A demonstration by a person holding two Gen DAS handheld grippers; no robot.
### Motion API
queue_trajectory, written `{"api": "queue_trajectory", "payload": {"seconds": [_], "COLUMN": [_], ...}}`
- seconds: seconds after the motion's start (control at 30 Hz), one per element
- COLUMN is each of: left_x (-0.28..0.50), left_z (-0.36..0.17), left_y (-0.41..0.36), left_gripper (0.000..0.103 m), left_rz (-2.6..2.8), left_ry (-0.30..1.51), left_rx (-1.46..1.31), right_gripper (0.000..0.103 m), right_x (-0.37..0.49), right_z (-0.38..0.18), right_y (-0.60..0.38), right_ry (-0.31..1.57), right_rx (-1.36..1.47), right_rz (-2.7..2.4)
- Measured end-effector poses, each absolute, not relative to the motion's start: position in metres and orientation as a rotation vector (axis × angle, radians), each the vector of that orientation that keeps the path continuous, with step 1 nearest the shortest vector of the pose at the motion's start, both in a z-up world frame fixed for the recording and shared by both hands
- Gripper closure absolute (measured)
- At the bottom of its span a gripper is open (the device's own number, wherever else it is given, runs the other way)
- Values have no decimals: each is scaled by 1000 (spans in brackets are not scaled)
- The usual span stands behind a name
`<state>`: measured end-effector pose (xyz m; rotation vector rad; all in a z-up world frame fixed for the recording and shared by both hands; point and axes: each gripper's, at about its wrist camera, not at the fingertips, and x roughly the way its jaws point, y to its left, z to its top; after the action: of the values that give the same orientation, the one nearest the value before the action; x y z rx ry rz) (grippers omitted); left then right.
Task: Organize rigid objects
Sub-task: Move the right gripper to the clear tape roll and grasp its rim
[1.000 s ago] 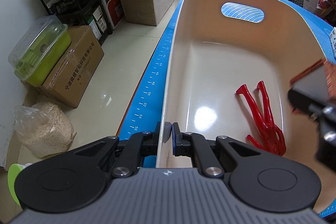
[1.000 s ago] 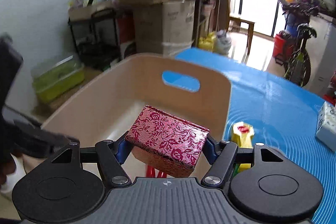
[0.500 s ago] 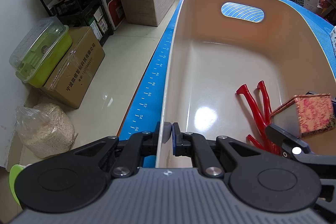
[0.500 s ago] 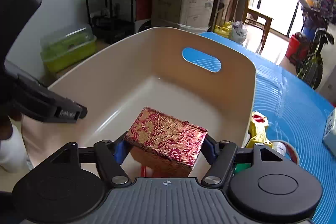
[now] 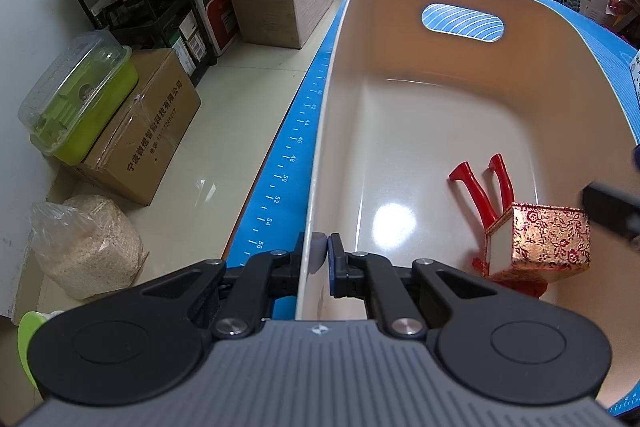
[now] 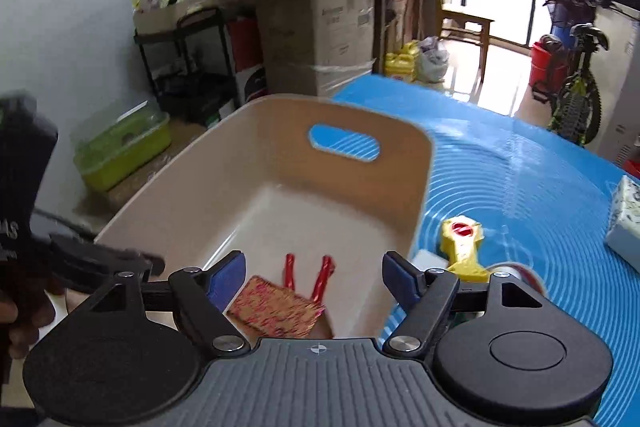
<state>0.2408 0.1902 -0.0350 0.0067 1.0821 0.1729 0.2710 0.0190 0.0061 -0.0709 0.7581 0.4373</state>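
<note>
A cream plastic bin (image 5: 440,67) (image 6: 280,155) stands on the blue mat. My left gripper (image 5: 325,255) is shut on the bin's near wall, one pad on each side. A red floral box (image 5: 548,241) (image 6: 276,311) lies in the bin's near right corner, partly on top of a red-handled tool (image 5: 480,195) (image 6: 320,279). My right gripper (image 6: 314,279) hovers above the box with its jaws opening; the blue pads are clear of it and nothing is between them. One dark, blurred finger (image 5: 608,207) of it shows in the left wrist view.
On the blue mat (image 6: 520,187) right of the bin lie a yellow tool (image 6: 460,247), a tape roll (image 6: 516,275) and a white patterned box (image 6: 626,219). On the floor to the left are cardboard boxes (image 5: 140,139), a green container (image 5: 76,107) and a grain bag (image 5: 88,247).
The right gripper lowered the floral box into the bin, opened and let it go, then drew back upward. The box now rests on the red tool. The left gripper has not moved.
</note>
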Motion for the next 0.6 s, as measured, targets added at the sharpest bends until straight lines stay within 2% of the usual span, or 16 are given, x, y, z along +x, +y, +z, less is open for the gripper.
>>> {"api": "queue_trajectory", "payload": {"seconds": [0.27,0.6], "left_x": [241,240], "left_z": [-35,-35], "left_y": [190,188], "left_gripper": [92,92], "left_rz": [176,180], "left_ry": [1087,1085], "left_rx": [3,4], "right_gripper": [20,21], "right_x": [284,308], "right_z": [22,-19], "right_y": [-34,-81], "right_ry": [698,757], "right_rx": [-9,-3], "right_rz": [287,91]}}
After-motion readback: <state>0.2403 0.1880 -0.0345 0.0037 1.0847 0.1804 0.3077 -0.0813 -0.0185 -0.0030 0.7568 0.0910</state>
